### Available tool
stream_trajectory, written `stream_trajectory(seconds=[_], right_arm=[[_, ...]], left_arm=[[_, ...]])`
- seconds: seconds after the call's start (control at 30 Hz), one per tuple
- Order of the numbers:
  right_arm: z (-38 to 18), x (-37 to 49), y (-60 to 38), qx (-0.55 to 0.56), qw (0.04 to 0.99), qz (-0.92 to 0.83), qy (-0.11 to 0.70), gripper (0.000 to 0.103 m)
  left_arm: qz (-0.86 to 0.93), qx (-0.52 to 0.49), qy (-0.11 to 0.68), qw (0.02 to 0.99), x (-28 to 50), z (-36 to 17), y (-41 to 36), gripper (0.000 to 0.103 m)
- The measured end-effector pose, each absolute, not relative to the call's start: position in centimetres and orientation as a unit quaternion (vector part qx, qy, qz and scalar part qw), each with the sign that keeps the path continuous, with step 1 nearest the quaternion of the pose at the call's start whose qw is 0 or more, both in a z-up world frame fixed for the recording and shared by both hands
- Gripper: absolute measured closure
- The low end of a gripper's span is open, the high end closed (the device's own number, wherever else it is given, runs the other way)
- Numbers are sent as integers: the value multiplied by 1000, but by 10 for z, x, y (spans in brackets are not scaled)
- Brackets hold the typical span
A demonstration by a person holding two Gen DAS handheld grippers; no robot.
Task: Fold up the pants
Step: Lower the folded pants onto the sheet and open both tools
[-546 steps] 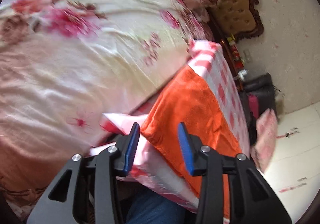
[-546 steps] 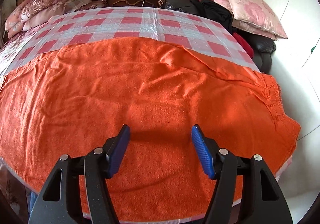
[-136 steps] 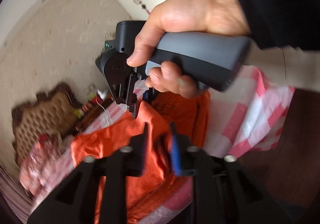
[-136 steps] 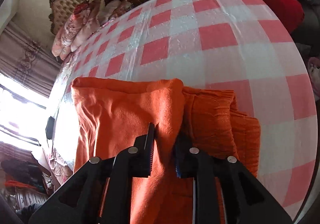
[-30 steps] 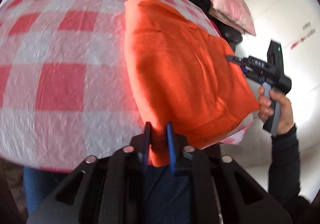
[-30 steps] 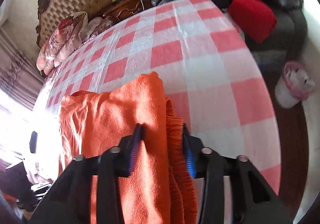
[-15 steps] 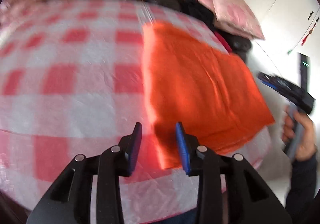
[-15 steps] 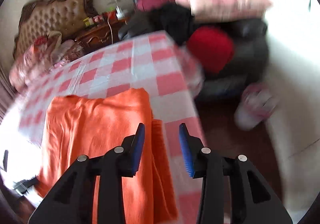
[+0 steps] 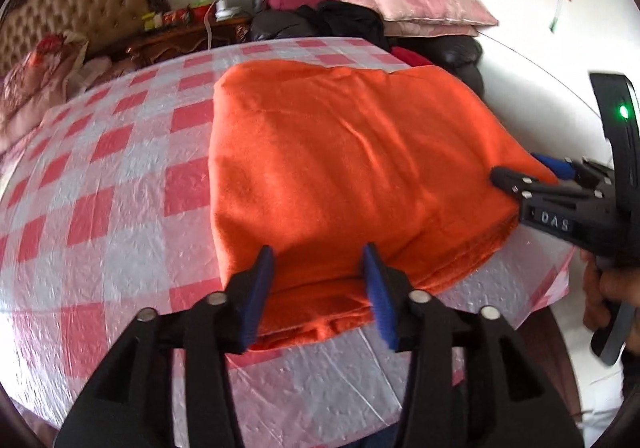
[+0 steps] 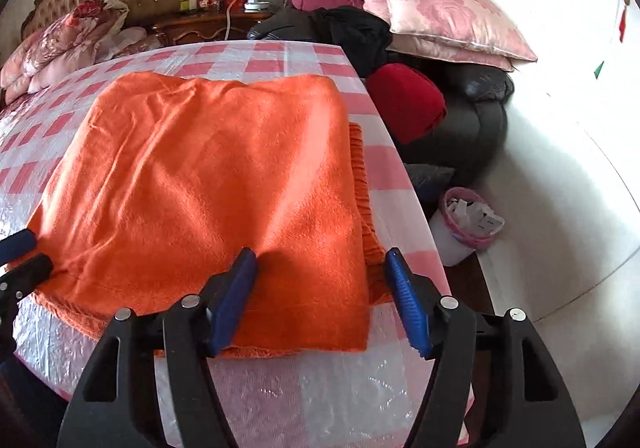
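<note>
The orange pants (image 9: 352, 168) are seen folded into a thick rectangle at the near right corner of the desk (image 9: 100, 208), on its red-and-white checked cover. The left gripper (image 9: 320, 288) is held at their near edge, jaws opening and clear of the cloth. The right gripper (image 10: 320, 296) is held likewise, jaws opening, nothing clamped.

Black gripper (image 9: 318, 290) frames, blue pads (image 10: 232, 300), silver screws.

Left gripper (image 9: 318, 290) angled downward, fingers opening, right gripper (image 10: 320, 298) likewise, fingers opening wider, apparently gripping nothing
</note>
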State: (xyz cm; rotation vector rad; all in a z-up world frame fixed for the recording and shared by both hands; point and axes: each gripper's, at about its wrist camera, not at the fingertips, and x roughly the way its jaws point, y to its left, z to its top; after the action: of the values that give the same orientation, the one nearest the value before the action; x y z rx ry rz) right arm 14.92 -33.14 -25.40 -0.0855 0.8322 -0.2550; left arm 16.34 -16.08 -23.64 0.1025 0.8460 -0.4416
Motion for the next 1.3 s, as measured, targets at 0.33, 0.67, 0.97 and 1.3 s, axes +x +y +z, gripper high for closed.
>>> stream_trajectory(seconds=[0.33,0.67,0.97,1.3], right_arm=[[-258,147,-330,-28,906,-139,399,37],[-260,146,-335,-8,908,-135,396,37],[-261,145,-337,3,910,-132,394,36],[-263,148,-349,43,906,-119,405,30]], left_arm=[[-216,63,350,909,160,-200,-171,52],[-234,52,403,883,170,-238,-189,59],[-233,55,401,884,168,-242,-188,59],[-231,58,398,886,170,-239,-185,50]])
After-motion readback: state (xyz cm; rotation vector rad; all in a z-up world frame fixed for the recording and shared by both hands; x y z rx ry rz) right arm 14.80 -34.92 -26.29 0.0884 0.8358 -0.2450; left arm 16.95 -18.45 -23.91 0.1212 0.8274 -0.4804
